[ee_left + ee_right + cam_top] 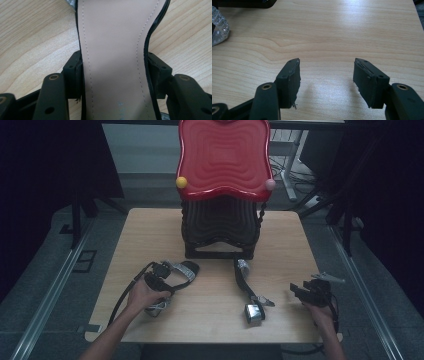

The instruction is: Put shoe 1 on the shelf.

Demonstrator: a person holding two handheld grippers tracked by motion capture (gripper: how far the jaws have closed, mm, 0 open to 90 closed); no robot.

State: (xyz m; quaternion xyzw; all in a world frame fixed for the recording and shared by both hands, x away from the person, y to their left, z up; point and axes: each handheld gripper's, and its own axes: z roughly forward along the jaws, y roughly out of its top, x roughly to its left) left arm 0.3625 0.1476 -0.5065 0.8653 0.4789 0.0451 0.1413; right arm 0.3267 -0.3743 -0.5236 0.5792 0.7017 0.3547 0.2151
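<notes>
Two black sandals with silver straps lie on the wooden table [285, 245]. My left gripper [159, 276] is over the left sandal [186, 269]. In the left gripper view its jaws [113, 62] stand on either side of that sandal's beige insole [112, 30], and the pads touch its black edges. The right sandal [247, 290] lies alone near the table's middle. Near the right edge my right gripper [300, 292] is held low, and its jaws [327, 72] are open over bare wood. A glittering strap [218, 27] shows at the left of the right gripper view.
A black ribbed stand [220, 225] with a red wavy top [222, 157] rises at the table's far middle. A yellow ball [181, 182] and a pink ball [270, 184] sit at the top's front corners. Grey floor and rails flank the table.
</notes>
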